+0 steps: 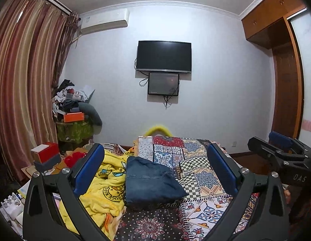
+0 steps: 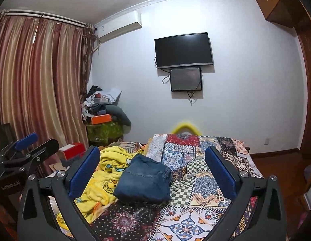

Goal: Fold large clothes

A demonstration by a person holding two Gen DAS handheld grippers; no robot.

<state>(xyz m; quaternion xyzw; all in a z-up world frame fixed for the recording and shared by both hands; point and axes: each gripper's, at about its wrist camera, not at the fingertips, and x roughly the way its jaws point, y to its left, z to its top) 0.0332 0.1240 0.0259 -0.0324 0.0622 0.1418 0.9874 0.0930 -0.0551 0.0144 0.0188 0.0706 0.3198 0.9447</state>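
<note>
While both my grippers hang over the bed, nothing's in either one: left gripper [image 1: 155,166] has its blue-padded jaws spread wide, and right gripper [image 2: 152,166] is just as wide, with only air between the pads. Just ahead, the folded blue denim garment [image 1: 151,182] sits in a neat bundle on the patchwork-print bedspread [image 1: 199,170], touching the crumpled yellow duck-print fleece blanket [image 1: 107,182] on its left. Container-wise, left of the bed there's a red box with a white lid [image 1: 45,151] stacked on a grey box [image 1: 48,161]; can't tell what's inside. Further back, a flat orange box [image 1: 74,116] sits shut under a heap of clothes. Black wall-mounted TV [image 1: 163,56] at the far end.
</note>
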